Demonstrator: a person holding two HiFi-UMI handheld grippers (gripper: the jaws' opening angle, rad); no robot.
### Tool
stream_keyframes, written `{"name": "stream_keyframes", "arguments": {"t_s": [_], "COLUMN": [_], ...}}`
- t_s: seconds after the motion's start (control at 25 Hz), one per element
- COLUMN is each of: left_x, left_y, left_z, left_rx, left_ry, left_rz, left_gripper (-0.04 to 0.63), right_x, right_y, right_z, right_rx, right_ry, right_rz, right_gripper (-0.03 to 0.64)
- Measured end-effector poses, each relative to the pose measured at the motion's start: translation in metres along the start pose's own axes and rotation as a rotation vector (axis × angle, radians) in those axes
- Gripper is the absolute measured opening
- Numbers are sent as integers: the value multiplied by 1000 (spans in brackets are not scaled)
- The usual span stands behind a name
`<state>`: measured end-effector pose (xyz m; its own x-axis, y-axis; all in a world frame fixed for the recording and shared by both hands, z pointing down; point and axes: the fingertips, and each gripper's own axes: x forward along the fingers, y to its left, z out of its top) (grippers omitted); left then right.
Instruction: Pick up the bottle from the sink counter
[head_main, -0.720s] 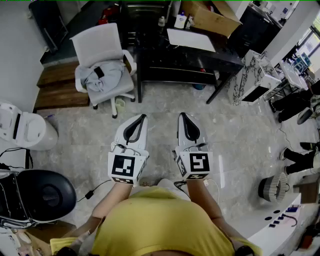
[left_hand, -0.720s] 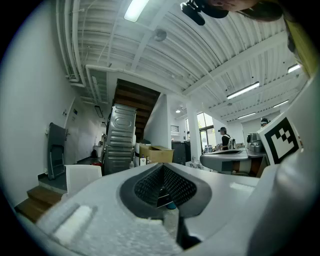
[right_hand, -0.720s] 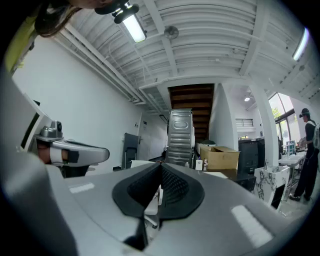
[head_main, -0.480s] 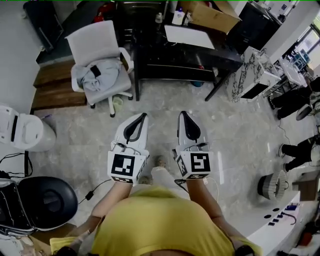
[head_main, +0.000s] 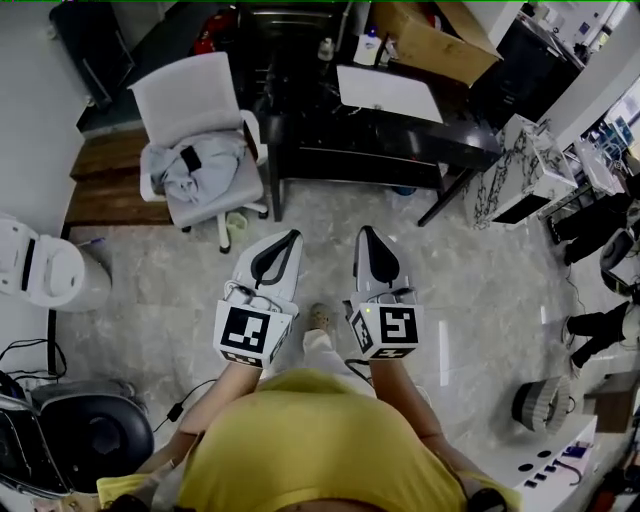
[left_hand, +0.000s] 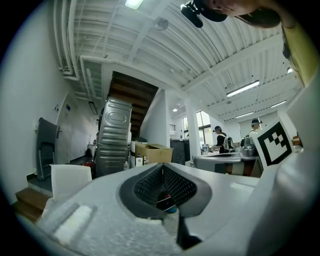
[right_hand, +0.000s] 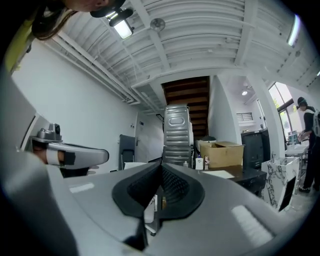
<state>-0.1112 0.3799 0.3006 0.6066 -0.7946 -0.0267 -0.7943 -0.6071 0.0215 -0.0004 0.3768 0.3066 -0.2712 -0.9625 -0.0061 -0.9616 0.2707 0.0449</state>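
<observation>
No sink counter shows in any view. Small bottles (head_main: 325, 47) stand on the far side of a dark table (head_main: 400, 130), beside a cardboard box (head_main: 430, 40); they also show far off as bottles (left_hand: 139, 161) in the left gripper view and bottles (right_hand: 199, 162) in the right gripper view. My left gripper (head_main: 290, 236) and right gripper (head_main: 365, 231) are held side by side at waist height over the floor, pointing at the table. Both have their jaws together with nothing between them. From the left gripper (left_hand: 161, 165) and the right gripper (right_hand: 161, 164) the table lies well ahead.
A white office chair (head_main: 200, 110) with grey clothing on it stands left of the table. Wooden steps (head_main: 110, 170) and a white appliance (head_main: 40, 270) are at the left, a black round bin (head_main: 85, 440) at the lower left. A marbled counter (head_main: 530, 160) and people's legs (head_main: 600, 320) are on the right.
The person has stepped forward: chair and table have slid slightly in the head view, and a foot now shows between the grippers. Both grippers keep the same pose, jaws together.
</observation>
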Motion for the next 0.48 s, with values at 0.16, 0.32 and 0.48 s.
{"name": "stream_keyframes", "arguments": {"t_s": [0.16,0.32,0.48], "left_x": [60,119,168], "left_y": [17,32,47], "left_z": [1,0,-4], "left_rx": [-7,-14,-21], "left_ry": [0,-1,-9], "left_rz": [18,43,72], "left_gripper": [60,92,102], "right_x": [51,99,141], "right_y": [-35,-74,-111], "right_z": [-6,-8,-16], "right_rx": [8,-25,-42], "right_ry": [20,25,33], "right_rz": [34,79,106], "right_gripper": [0,1,0]}}
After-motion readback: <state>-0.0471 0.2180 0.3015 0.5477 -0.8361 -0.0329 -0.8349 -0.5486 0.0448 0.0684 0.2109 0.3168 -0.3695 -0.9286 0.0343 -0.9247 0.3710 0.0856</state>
